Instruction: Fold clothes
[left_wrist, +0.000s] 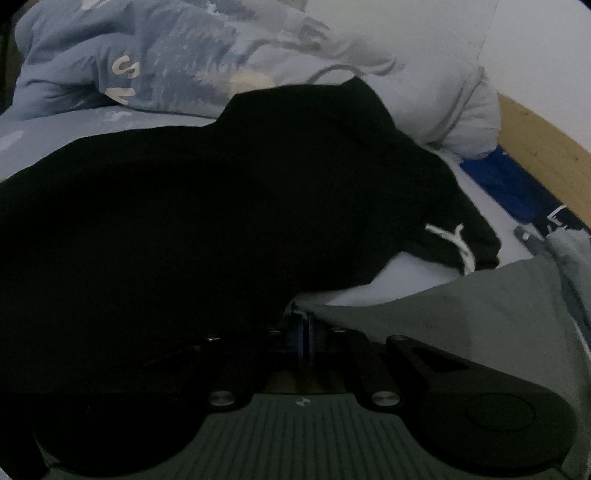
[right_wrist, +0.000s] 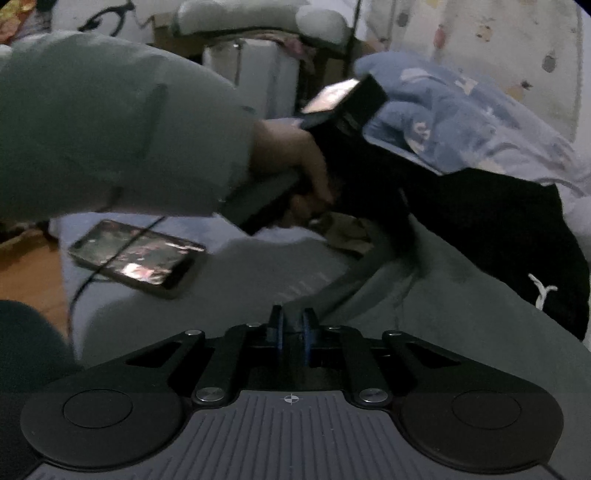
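A grey-green garment (left_wrist: 461, 317) is stretched between both grippers over the bed. My left gripper (left_wrist: 304, 325) is shut on one corner of it. My right gripper (right_wrist: 293, 325) is shut on another edge of the grey garment (right_wrist: 443, 302). A black garment with a white logo (left_wrist: 221, 203) lies on the bed just beyond the left gripper, and it also shows at the right of the right wrist view (right_wrist: 498, 229). The person's left hand (right_wrist: 295, 162) holds the left gripper's body ahead of the right gripper.
A crumpled blue patterned duvet (left_wrist: 166, 62) lies behind the black garment. A phone (right_wrist: 136, 256) with a cable lies on the light sheet at left. A wooden floor edge (left_wrist: 543, 147) runs at right, with blue clothing (left_wrist: 509, 184) beside it.
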